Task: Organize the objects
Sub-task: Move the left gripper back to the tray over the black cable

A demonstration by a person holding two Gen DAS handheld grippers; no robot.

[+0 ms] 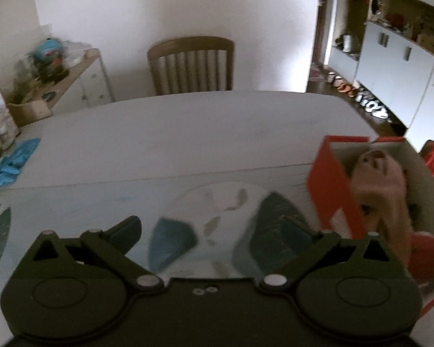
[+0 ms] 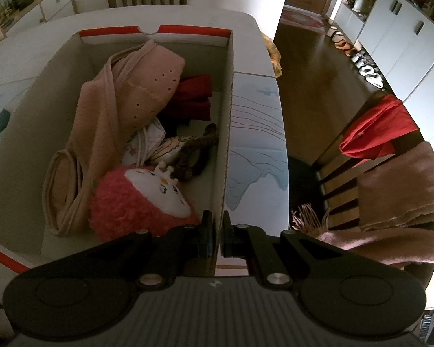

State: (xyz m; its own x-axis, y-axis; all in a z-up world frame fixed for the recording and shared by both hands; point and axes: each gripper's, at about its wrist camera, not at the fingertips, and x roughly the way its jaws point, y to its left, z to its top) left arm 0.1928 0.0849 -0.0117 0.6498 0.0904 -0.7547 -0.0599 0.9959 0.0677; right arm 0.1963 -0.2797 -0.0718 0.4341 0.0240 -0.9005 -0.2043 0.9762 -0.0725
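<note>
Two grippers over one white table (image 1: pixel 188 133), read left to right. Left gripper (image 1: pixel 209 231): fingers spread to their widest, nothing between them, above the printed table cover near the table's near edge. A blue cloth (image 1: pixel 14 162) lies at the left edge; a wooden chair (image 1: pixel 191 66) stands beyond the far edge. Cardboard box (image 2: pixel 228 133) — red outside, pale inside — sits by the table's right edge. Inside, from its left wall: a pink fabric bag (image 2: pixel 115 115) slumped along the wall, a pink plush toy (image 2: pixel 139 202) with a white face at the near end, a brown plush (image 2: pixel 193 150) and a folded red garment (image 2: pixel 193 95) by the right wall. Right gripper (image 2: pixel 217 234): fingers pinched on the box's right wall at its near corner — one finger inside, one outside.
</note>
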